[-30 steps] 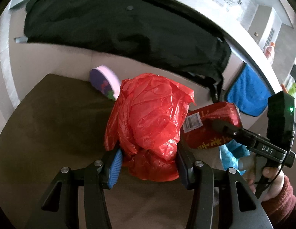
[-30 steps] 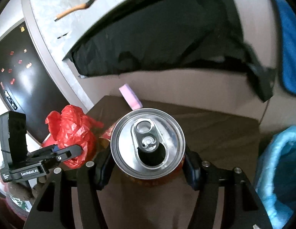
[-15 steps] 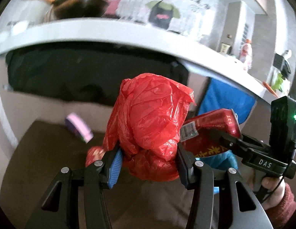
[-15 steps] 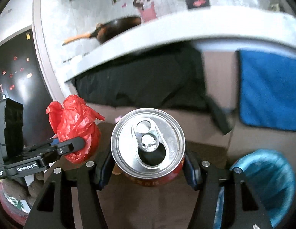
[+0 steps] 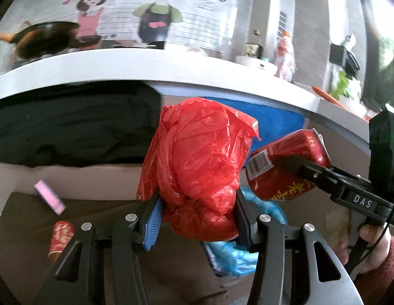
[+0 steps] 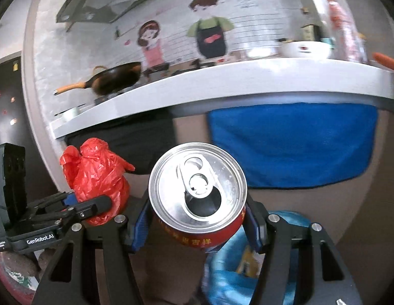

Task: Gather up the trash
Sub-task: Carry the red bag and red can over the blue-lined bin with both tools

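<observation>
Both loads are rising from the brown surface: left gripper (image 5: 197,225) clamping crumpled red bag (image 5: 197,162), right gripper (image 6: 197,225) clamping red can (image 6: 197,190), next needing release over the blue-lined bin (image 6: 227,274).

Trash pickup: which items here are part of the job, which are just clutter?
Job:
- red plastic bag, in left gripper
- red can, in right gripper
- blue-lined bin
- small red can on the floor

Clutter:
- pink block
- blue towel
- frying pan

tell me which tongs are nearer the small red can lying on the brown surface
Left. The left tongs, holding the red plastic bag, sit just right of the small red can; the right tongs, holding the opened red can, are farther right.
</observation>
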Motion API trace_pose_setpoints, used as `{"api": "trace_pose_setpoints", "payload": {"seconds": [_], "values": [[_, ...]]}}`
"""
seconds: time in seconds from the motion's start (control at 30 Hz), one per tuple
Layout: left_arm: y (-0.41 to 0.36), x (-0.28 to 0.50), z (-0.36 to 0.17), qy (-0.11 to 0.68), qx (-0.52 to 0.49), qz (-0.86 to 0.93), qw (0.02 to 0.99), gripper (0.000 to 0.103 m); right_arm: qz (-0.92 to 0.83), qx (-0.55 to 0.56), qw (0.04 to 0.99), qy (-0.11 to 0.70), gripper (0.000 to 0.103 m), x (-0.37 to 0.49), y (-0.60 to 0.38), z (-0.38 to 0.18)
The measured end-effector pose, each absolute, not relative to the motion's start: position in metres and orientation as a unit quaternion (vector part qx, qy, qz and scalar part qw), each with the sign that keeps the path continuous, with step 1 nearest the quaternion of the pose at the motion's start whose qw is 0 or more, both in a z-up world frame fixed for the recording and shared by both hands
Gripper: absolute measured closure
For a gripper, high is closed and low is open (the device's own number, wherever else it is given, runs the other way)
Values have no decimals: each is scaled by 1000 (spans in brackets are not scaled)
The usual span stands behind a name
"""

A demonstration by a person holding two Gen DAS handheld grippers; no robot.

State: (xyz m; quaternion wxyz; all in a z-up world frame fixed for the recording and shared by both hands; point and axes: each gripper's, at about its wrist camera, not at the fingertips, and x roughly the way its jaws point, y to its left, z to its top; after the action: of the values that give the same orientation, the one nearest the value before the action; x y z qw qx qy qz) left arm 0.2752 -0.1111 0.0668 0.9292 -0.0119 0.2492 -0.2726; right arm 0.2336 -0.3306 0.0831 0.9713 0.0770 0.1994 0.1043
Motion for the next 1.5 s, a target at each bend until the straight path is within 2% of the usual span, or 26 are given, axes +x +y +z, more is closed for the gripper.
{"api": "trace_pose_setpoints", "payload": {"seconds": [0.47, 1.5], "values": [[-189, 286, 40, 272, 5, -314, 910, 52, 58, 98, 972, 205, 45, 219, -400, 58], [-214, 338, -24, 341, -9, -312, 887, 52, 46, 122, 949, 286, 45, 269, -424, -16]]}}
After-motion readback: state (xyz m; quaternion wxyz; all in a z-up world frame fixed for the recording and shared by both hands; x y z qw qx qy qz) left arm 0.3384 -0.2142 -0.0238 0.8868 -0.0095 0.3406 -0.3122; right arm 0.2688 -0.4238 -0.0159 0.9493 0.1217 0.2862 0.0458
